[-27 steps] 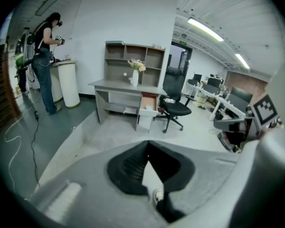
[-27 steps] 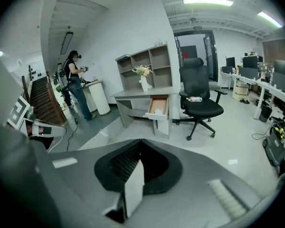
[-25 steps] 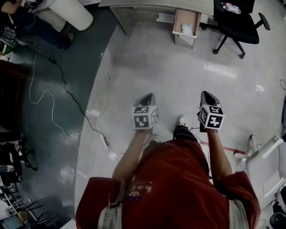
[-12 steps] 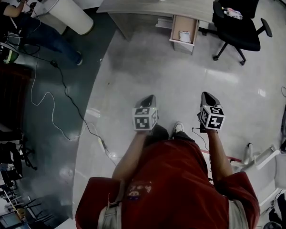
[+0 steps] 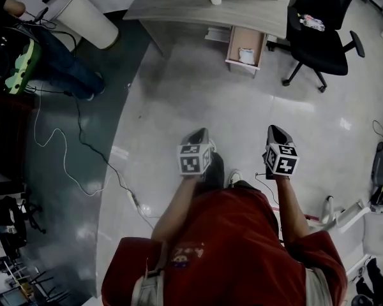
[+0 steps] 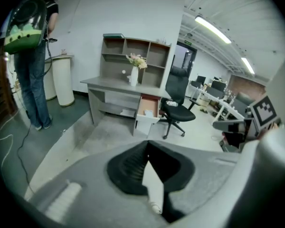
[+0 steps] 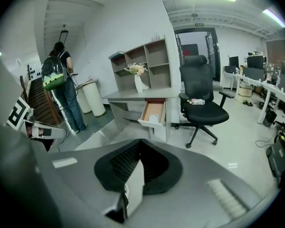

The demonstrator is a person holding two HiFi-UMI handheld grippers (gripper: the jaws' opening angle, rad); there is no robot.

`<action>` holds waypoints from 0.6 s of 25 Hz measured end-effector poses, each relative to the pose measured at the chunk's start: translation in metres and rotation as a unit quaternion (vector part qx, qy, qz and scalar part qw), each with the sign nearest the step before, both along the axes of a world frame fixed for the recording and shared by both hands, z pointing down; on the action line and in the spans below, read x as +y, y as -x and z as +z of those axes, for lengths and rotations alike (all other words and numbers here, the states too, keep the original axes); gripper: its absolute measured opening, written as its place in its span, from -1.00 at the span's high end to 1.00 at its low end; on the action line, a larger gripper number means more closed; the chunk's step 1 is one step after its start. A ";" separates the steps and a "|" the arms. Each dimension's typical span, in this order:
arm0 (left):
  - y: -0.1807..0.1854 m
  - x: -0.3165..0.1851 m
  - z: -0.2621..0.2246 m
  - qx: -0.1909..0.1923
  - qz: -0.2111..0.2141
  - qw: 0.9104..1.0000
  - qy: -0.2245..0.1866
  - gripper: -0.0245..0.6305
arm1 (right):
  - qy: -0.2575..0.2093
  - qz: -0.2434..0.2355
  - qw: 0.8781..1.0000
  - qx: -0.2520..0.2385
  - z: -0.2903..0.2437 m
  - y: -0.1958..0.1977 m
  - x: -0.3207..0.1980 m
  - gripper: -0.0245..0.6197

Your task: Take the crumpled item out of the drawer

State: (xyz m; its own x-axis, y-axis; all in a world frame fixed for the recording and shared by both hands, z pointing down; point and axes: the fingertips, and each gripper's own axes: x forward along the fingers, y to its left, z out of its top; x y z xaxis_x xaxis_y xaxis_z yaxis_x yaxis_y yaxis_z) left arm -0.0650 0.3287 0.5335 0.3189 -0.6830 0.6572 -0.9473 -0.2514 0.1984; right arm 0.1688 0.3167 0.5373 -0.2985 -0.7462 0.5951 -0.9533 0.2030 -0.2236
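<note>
Drawer stands open under the far counter, the white crumpled item lying at its near end. Left claw and right claw, both clenched on nothing, sit well short of it, probably carried closed for the approach.

Glossy smooth floor, matt wood-grain desk, brown wooden drawer.

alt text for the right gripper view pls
The right tool, jaws shut and empty, fills the foreground, pointing toward a grey desk whose drawer stands open with a white crumpled item inside. A black office chair stands right of the desk; a person with a green backpack stands at left.
</note>
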 end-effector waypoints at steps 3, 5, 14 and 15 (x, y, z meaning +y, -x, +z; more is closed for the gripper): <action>0.009 -0.032 0.004 0.002 0.009 1.000 0.001 0.93 | 0.003 -0.001 1.000 0.009 0.000 0.010 -0.029 0.92; 0.015 -0.055 0.005 0.002 0.012 1.000 0.001 0.93 | 0.006 0.001 1.000 0.013 -0.001 0.015 -0.049 0.92; 0.063 -0.143 0.001 0.017 0.027 0.999 -0.001 0.93 | 0.016 0.006 1.000 0.026 -0.006 0.068 -0.131 0.92; 0.066 -0.150 0.002 0.018 0.029 0.999 0.000 0.93 | 0.017 0.007 0.999 0.028 -0.005 0.073 -0.137 0.92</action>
State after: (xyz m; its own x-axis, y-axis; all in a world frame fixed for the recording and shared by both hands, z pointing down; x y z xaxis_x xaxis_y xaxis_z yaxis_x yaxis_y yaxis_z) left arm -0.1312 0.1783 0.5350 0.3817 -0.6629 0.6441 -0.9233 -0.3058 0.2324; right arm 0.0962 0.1794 0.5325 -0.2536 -0.7288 0.6361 -0.9672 0.1826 -0.1764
